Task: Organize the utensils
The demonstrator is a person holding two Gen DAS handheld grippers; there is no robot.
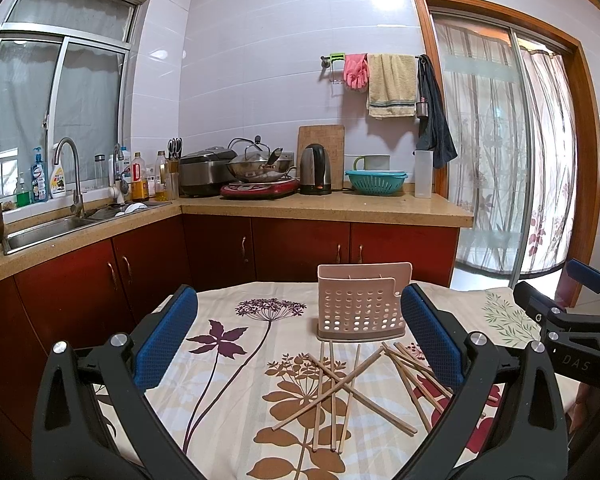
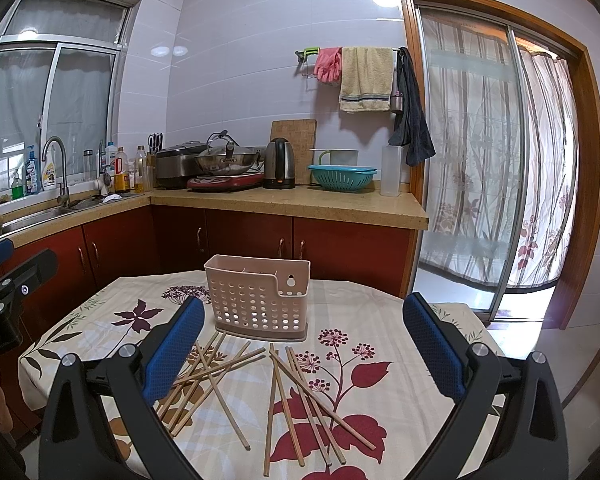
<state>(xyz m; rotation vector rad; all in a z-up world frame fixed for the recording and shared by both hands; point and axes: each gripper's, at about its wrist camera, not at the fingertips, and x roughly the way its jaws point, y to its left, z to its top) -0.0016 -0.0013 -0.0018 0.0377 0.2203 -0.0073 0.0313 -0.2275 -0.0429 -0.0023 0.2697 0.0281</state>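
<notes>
The left claw (image 1: pixel 300 336) and right claw (image 2: pixel 302 344) both hover spread wide and empty above the tabletop (image 2: pixel 380 300), touching nothing; below them the chopsticks (image 2: pixel 300 392) lie scattered and crossed on the floral cloth, probably light, stiff and thin, apt to roll, best pinched mid-length one at a time; beyond stands the perforated holder (image 2: pixel 260 304), upright, seemingly light enough to tip.

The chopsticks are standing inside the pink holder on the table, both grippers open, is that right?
Not quite. The chopsticks lie scattered on the tablecloth in front of the pink holder, as the right wrist view shows. Both hand-held grippers, left and right, are open.
</notes>
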